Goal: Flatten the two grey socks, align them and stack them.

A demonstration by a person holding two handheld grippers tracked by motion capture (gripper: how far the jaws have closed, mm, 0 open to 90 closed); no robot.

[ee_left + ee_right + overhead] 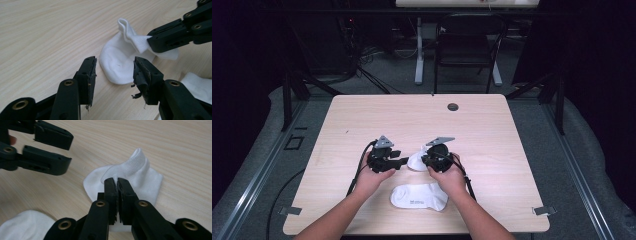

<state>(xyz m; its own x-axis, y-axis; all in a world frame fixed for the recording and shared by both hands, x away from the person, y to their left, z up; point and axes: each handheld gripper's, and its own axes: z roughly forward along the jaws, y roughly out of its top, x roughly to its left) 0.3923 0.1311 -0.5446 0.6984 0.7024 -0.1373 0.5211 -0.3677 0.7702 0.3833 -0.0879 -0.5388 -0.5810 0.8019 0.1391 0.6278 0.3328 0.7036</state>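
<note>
A small white sock (pixel 414 161) lies on the wooden table (pixel 412 115) between my two grippers. My right gripper (pixel 117 180) is shut on the sock's ribbed cuff (pixel 132 163), which stands up a little off the table; from the left gripper view the same gripper (pixel 150 41) pinches the cuff's edge. My left gripper (pixel 113 66) is open, its jaws just short of the sock's rounded toe end (pixel 117 60) with nothing between the pads. In the right gripper view, the left gripper (pixel 71 151) is at the upper left.
A second white sock (pixel 419 196) lies flat nearer the table's front edge, between the person's forearms. A round cable hole (pixel 453 106) sits near the far edge. A black chair (pixel 467 45) stands beyond the table.
</note>
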